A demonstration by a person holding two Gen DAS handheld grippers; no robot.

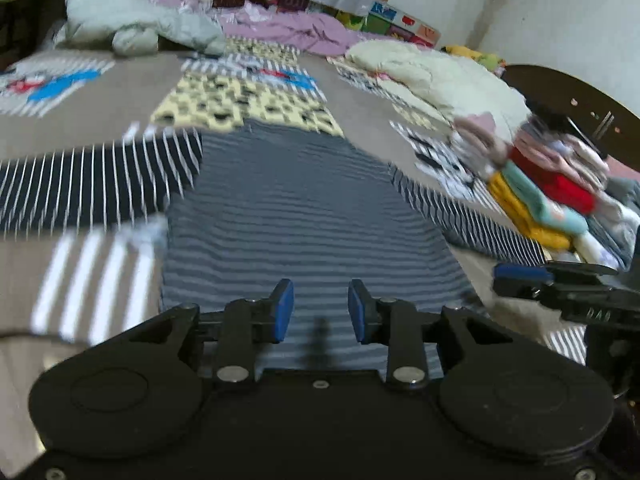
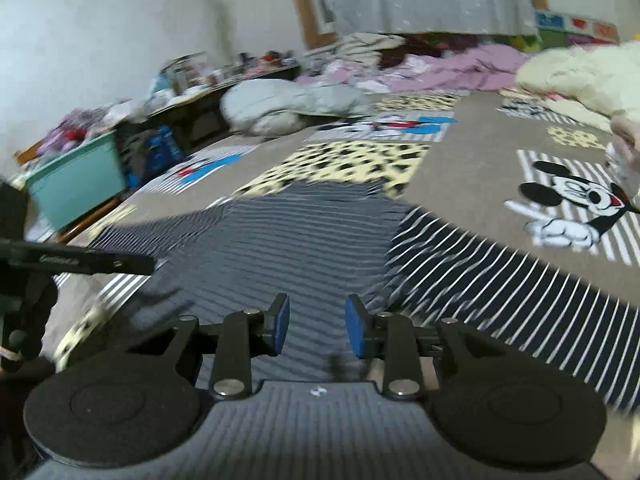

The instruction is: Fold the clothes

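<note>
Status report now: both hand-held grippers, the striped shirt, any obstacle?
Left hand-held gripper open, empty. Right hand-held gripper open, empty. Striped shirt lies flat on bed, sleeves spread. Nothing blocking it.

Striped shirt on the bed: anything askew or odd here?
Nothing damaged. The striped shirt lies flat, inside out, its sleeves spread sideways and unfolded. Both the left gripper and right gripper have empty fingers. Frames are motion-blurred. A folded pile sits beside it.

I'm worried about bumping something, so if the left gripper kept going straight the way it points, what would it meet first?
Most likely the dark grey striped garment spread on the bed right ahead of the left gripper, since it angles downward. Nothing else shows in that line, though blur leaves depth uncertain.
</note>
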